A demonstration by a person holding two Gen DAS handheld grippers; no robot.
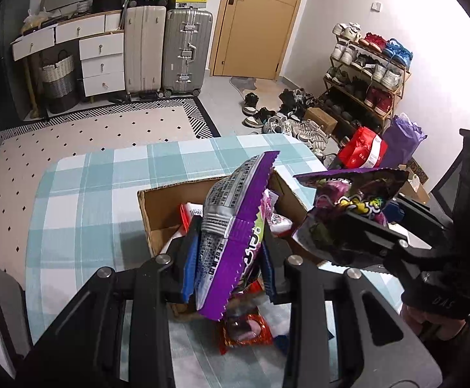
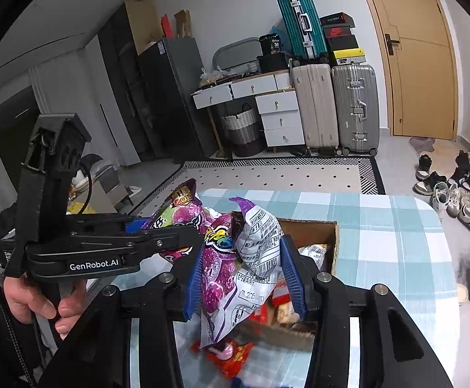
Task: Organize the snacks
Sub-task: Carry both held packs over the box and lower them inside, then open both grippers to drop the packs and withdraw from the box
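My left gripper (image 1: 228, 268) is shut on a purple snack bag (image 1: 231, 226) with a silver back, held upright over the cardboard box (image 1: 157, 220). My right gripper (image 2: 244, 278) is shut on a second purple candy bag (image 2: 235, 265), also above the box (image 2: 312, 229). In the left wrist view the right gripper (image 1: 360, 232) and its bag (image 1: 348, 203) hang to the right of the box. In the right wrist view the left gripper (image 2: 170, 236) and its bag (image 2: 183, 216) are to the left. A red snack packet (image 1: 247, 329) lies on the table below; it also shows in the right wrist view (image 2: 228, 355).
The box holds several snack packets and stands on a table with a blue-and-white checked cloth (image 1: 99, 194). Beyond the table are a patterned rug (image 1: 89, 129), suitcases (image 1: 186, 51), white drawers (image 1: 99, 58), a shoe rack (image 1: 364, 71) and a red bag (image 1: 364, 148).
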